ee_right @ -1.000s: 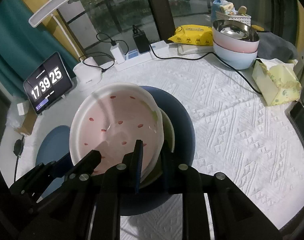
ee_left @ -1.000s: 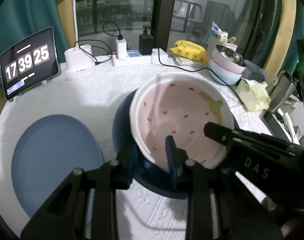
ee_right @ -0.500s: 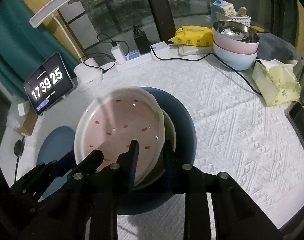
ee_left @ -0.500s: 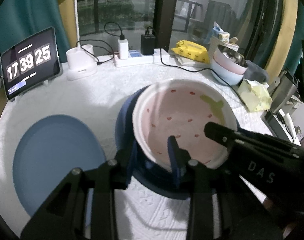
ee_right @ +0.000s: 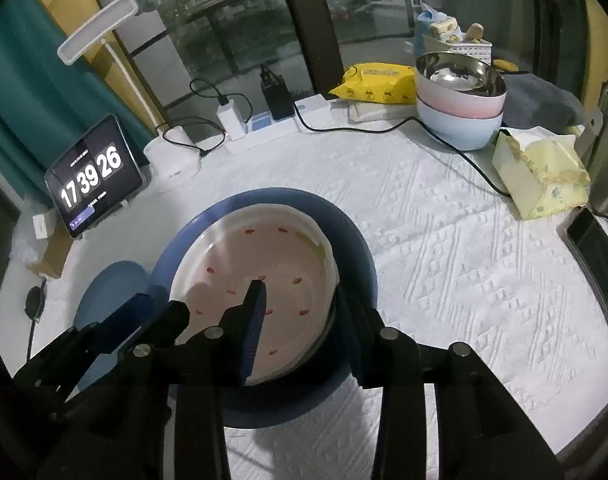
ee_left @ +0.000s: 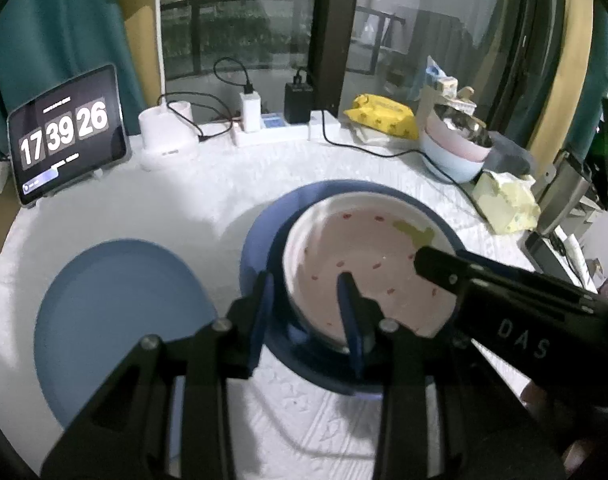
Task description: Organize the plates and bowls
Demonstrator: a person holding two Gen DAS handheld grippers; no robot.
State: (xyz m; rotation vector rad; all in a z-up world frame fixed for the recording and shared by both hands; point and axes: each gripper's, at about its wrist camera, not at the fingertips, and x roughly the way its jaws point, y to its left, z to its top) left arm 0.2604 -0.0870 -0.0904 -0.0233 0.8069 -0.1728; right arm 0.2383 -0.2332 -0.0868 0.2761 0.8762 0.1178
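Note:
A pink strawberry-pattern plate (ee_left: 368, 264) (ee_right: 260, 280) lies on a stack inside a large dark blue plate (ee_left: 264, 240) (ee_right: 356, 248); a pale green plate edge shows under it. My left gripper (ee_left: 306, 308) is open, its fingers straddling the pink plate's near rim. My right gripper (ee_right: 302, 320) is open, its fingers straddling the plate's right rim. A light blue plate (ee_left: 116, 320) (ee_right: 112, 284) lies flat on the cloth to the left.
Stacked bowls (ee_right: 460, 108) with a steel one on top stand at the back right beside a tissue pack (ee_right: 540, 176). A clock tablet (ee_left: 64, 136), a white lamp base (ee_left: 164, 136), a power strip and cables line the back edge.
The pink plate has been lowered from a tilt onto the stack in the dark blue plate. Both grippers have opened and let go of its rim.

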